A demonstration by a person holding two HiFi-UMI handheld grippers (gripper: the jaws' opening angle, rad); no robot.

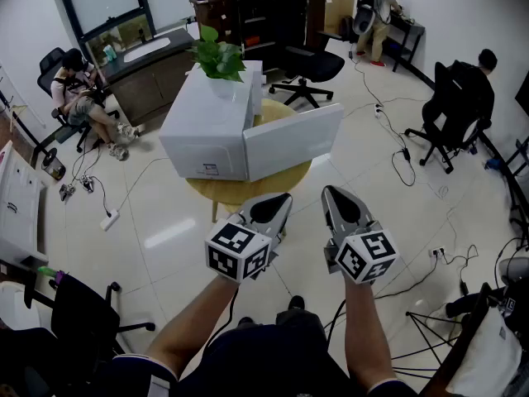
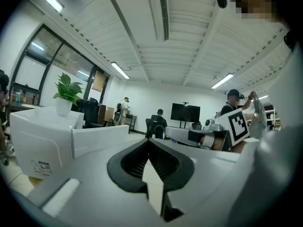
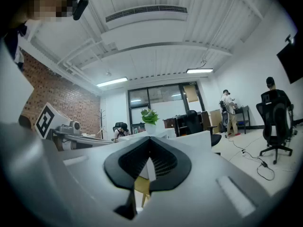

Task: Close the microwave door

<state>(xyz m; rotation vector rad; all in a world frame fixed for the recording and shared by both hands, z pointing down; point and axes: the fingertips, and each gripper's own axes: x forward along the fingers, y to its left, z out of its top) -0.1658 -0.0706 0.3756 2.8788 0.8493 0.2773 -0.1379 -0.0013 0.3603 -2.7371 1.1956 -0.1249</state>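
Observation:
A white microwave (image 1: 207, 126) stands on a round wooden table (image 1: 216, 192), with a potted plant (image 1: 219, 59) on top. Its door (image 1: 293, 141) hangs open, swung out to the right and facing me. Both grippers hover side by side below the table's near edge, short of the microwave and touching nothing. My left gripper (image 1: 283, 198) is shut and empty, as is my right gripper (image 1: 329, 191). In the left gripper view the microwave (image 2: 41, 138) and door (image 2: 100, 135) lie left of the shut jaw tips (image 2: 149, 140). In the right gripper view the door (image 3: 195, 139) shows just past the tips (image 3: 150, 139).
Black office chairs (image 1: 306, 56) stand behind the table, and another chair (image 1: 83, 321) is at my near left. Seated people are at far left (image 1: 78, 89) and far right (image 1: 467, 89). Cables and a power strip (image 1: 109, 220) lie on the tiled floor.

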